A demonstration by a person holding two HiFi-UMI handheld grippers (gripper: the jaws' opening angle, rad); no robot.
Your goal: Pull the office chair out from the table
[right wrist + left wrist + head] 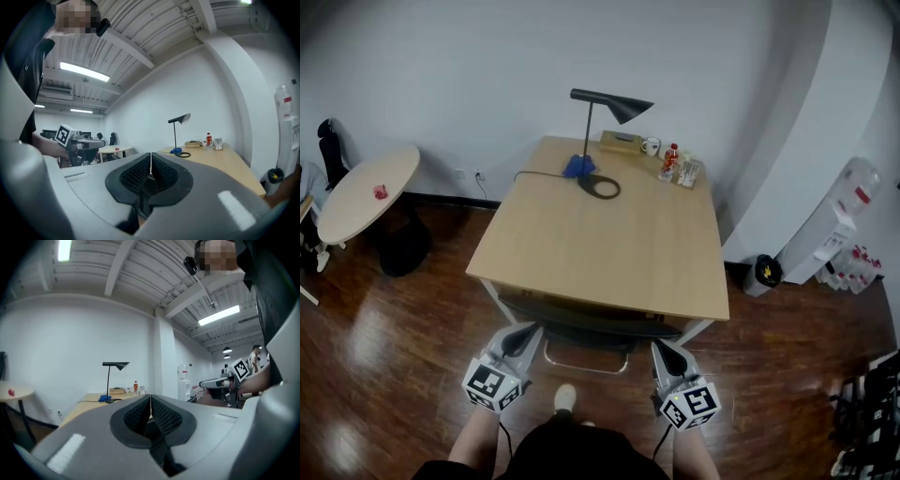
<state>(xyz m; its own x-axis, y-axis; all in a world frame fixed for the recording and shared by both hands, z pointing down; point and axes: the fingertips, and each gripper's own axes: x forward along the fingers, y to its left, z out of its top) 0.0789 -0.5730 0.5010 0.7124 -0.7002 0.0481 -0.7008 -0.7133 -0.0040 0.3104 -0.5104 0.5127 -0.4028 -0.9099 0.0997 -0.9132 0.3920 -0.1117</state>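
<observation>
The office chair (584, 325) is tucked under the near edge of the wooden table (600, 246); only its dark backrest top and a chrome bar below it show. My left gripper (525, 336) sits at the backrest's left corner and my right gripper (664, 352) at its right corner; whether they touch it is hidden. In the left gripper view the left gripper (150, 404) has its ribbed pads pressed together with nothing between them. The right gripper (150, 161) looks the same in its own view. The chair shows in neither gripper view.
On the table's far end stand a black desk lamp (605, 112), a mug (651, 145) and a bottle (671, 157). A round table (366, 192) is at the left, a water dispenser (839, 234) and small bin (764, 272) at the right. My shoe (565, 397) is behind the chair.
</observation>
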